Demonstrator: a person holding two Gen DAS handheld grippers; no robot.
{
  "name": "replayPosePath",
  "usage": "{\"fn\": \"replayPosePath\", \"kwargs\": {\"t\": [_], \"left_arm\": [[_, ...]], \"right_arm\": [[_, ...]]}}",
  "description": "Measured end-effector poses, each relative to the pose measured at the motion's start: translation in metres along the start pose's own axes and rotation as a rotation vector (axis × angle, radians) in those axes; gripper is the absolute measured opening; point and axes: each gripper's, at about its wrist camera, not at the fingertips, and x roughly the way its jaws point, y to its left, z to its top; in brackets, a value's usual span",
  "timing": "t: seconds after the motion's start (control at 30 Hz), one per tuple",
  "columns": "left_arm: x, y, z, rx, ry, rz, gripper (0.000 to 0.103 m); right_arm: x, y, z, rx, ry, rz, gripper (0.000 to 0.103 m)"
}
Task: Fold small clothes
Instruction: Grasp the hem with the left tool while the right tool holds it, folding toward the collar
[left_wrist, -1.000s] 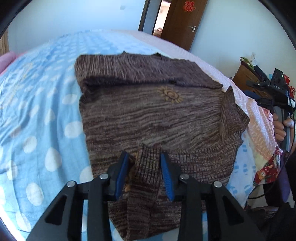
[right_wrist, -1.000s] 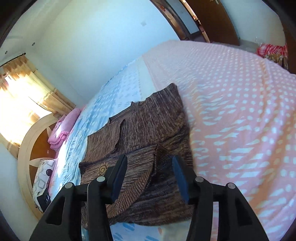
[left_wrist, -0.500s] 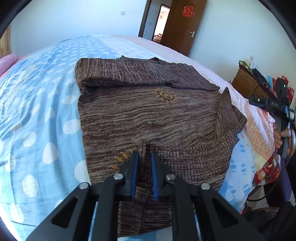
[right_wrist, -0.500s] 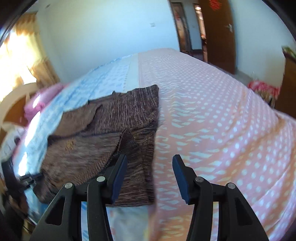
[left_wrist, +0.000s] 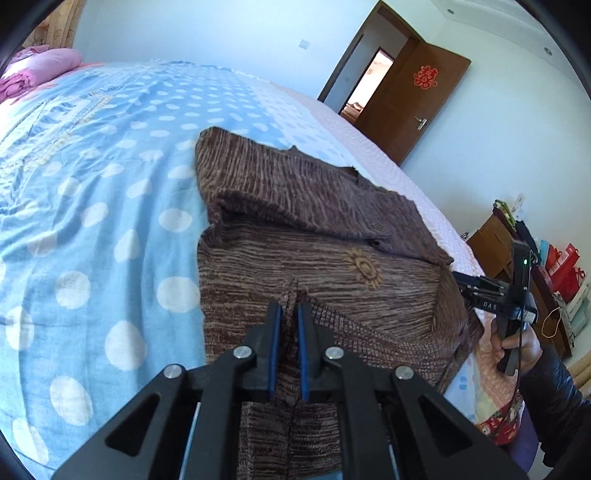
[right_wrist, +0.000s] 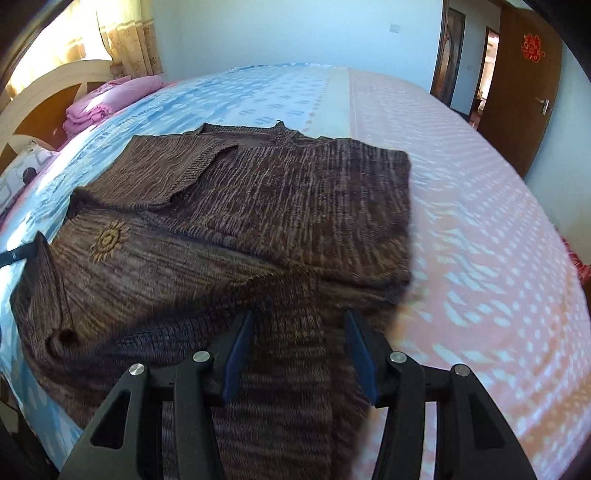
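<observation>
Bedroom, one big bed under a spotted blue and pink cover, and one brown knitted sweater lying partly folded near its edge. Two grippers: the left gripper has its jaws pinched tight on a raised pleat of hem (one gold sun motif beyond), the right gripper jaws half apart over the knit.

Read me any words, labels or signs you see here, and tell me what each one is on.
"DAS": white letters on the black handheld right gripper, left wrist view.
Red paper double-happiness sign on the brown wooden door.
Brown knit sweater: embroidered sun only, no words.
</observation>
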Motion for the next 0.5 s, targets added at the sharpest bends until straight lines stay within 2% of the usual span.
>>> {"fn": "replayPosePath", "kwargs": {"t": [0.07, 0.13, 0.2, 0.27, 0.33, 0.43, 0.47, 0.5], "left_arm": [[0.006, -0.005, -0.004, 0.035, 0.021, 0.017, 0.009], [0.011, -0.010, -0.008, 0.071, 0.046, 0.021, 0.010], [0.014, -0.009, -0.010, 0.088, 0.059, 0.012, 0.013], [0.018, -0.007, -0.009, 0.083, 0.072, -0.009, 0.029], [0.020, -0.005, -0.007, 0.073, 0.074, -0.029, 0.037], [0.022, -0.009, -0.008, 0.101, 0.069, -0.008, 0.037], [0.021, -0.012, -0.010, 0.112, 0.064, 0.002, 0.034], [0.021, -0.014, -0.011, 0.122, 0.060, 0.016, 0.032]], "right_arm": [[0.003, -0.001, 0.000, 0.014, -0.007, 0.018, 0.052], [0.002, -0.003, -0.002, 0.020, -0.006, 0.033, 0.045], [0.001, -0.005, -0.002, 0.030, 0.002, 0.052, 0.044], [-0.001, -0.005, -0.001, 0.044, 0.008, 0.068, 0.044], [-0.003, -0.002, 0.001, 0.042, 0.001, 0.081, 0.044], [0.003, 0.007, 0.007, -0.001, 0.006, 0.046, 0.044], [0.005, 0.011, 0.008, -0.018, 0.004, 0.031, 0.044], [0.007, 0.015, 0.008, -0.036, 0.006, 0.007, 0.038]]}}
